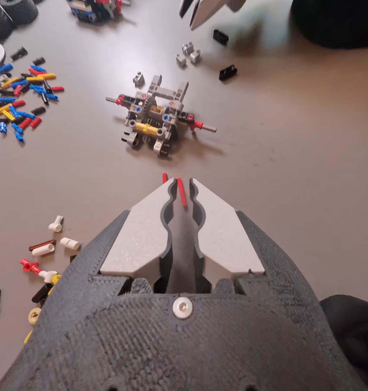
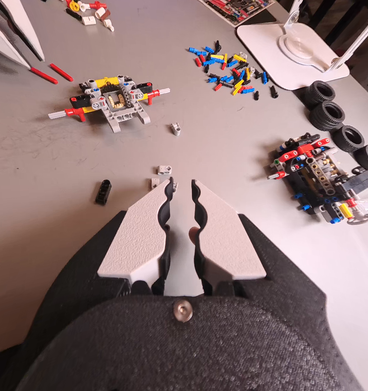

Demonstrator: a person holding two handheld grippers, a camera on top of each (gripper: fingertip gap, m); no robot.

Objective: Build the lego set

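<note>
The grey, black and yellow axle assembly (image 1: 155, 118) with a gear lies mid-table; it also shows in the right wrist view (image 2: 113, 97). My left gripper (image 1: 183, 179) is open, low over the table. One red axle (image 1: 182, 191) lies between its tips, untouched. A second red axle (image 1: 164, 177) is partly hidden by the left finger. Both axles (image 2: 44, 75) (image 2: 61, 72) also show beside the left gripper (image 2: 36, 64) in the right wrist view. My right gripper (image 2: 182, 184) is open and empty, with small grey connectors (image 2: 164, 170) at its left tip.
A pile of blue, red, yellow and black pins (image 2: 231, 67) lies by a white stand base (image 2: 290, 55). Several black tyres (image 2: 335, 122) and a larger chassis build (image 2: 318, 175) are on the right. A black connector (image 2: 103, 191) lies near the right gripper. White connectors (image 1: 58, 243) lie beside the left gripper. My right tips are roughly 7 cm from the black connector (image 2: 103, 191). My left wrist view (image 1: 227, 69) looks at it from another angle.
</note>
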